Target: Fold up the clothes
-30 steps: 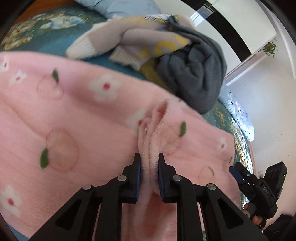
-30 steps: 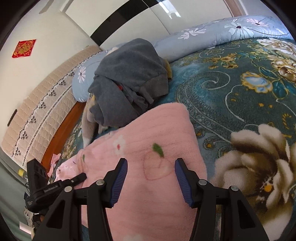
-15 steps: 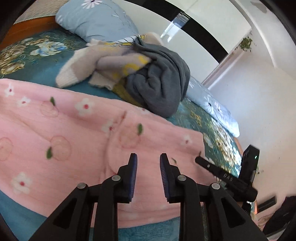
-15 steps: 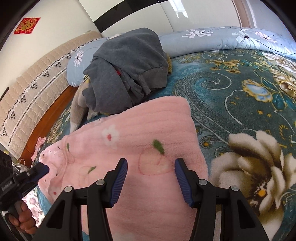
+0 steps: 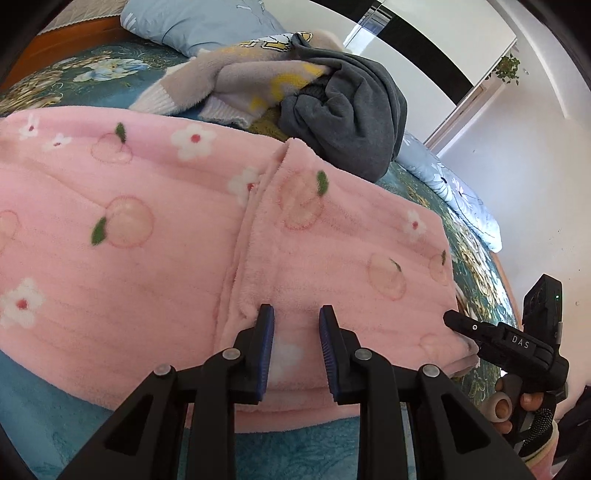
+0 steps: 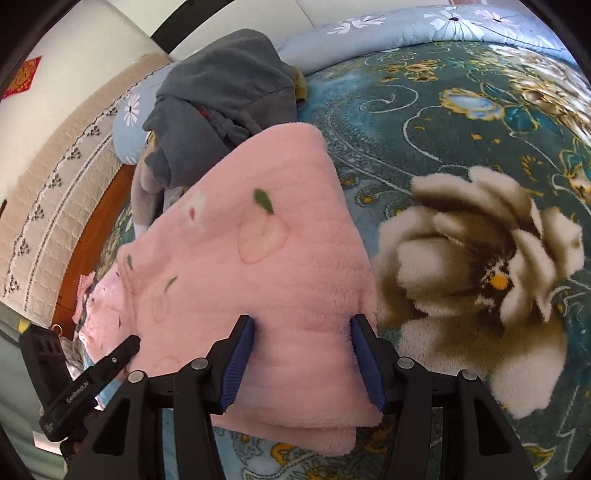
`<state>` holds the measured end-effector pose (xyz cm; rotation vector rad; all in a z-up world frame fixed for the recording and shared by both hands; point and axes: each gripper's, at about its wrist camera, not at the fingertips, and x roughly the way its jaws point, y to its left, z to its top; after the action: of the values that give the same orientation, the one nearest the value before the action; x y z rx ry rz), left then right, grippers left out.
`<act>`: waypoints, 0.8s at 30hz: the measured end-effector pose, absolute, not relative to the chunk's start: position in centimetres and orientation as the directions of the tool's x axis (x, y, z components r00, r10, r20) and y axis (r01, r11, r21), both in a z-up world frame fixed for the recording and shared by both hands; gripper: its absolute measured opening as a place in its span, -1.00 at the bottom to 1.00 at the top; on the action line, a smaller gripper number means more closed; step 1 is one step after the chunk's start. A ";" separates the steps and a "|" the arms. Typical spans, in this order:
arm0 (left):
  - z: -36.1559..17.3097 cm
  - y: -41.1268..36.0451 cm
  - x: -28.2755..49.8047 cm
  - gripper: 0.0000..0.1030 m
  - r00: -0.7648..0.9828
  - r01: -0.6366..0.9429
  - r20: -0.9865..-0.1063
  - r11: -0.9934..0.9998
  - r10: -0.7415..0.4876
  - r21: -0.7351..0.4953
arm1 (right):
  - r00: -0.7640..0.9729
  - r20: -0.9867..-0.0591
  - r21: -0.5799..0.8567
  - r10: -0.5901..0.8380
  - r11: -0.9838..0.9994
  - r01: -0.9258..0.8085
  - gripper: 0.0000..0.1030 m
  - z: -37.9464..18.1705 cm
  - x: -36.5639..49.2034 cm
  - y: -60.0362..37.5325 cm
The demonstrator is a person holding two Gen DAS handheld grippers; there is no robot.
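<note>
Pink fleece garment with peach and flower print [image 5: 155,236] lies folded flat on the teal floral bedspread [image 6: 461,122], a seam ridge running up its middle. My left claw [image 5: 296,345] hangs released over its near edge, nothing between the blue pads. My right claw [image 6: 302,363] spread wide, straddling the garment's corner, not clamping. Grey sweatshirt [image 5: 354,114] heaped with a beige knit [image 5: 236,77] just beyond, by the pale blue pillow [image 5: 195,18].
</note>
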<state>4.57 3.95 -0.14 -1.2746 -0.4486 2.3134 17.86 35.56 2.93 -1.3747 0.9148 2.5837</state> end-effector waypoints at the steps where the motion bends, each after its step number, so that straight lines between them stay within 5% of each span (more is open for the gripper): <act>1: -0.2 4.0 4.5 -0.51 -0.465 -0.234 -0.703 -0.841 0.537 -0.488 | -0.593 -0.779 0.463 -0.201 -0.822 -0.330 0.13 2.9 17.8 35.5; 9: -0.6 3.7 4.5 -0.50 -0.465 -0.225 -0.684 -0.822 0.562 -0.523 | -0.674 -0.723 0.432 -0.152 -0.861 -0.269 0.16 5.3 18.7 34.2; 17: 0.7 0.1 5.5 -0.48 -0.523 -0.222 -0.579 -0.756 0.625 -0.616 | -0.712 -0.654 0.511 -0.255 -0.843 -0.167 0.16 5.1 18.0 32.9; 24: 4.3 -12.9 7.1 -0.19 -0.785 -0.037 -0.458 -0.771 0.416 -0.636 | -0.724 -0.629 0.572 -0.284 -0.799 -0.183 0.16 4.2 18.1 34.0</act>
<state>7.12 -12.92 4.25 -0.8786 -0.9124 2.5938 18.11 34.03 4.23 -1.1860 1.0095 2.7947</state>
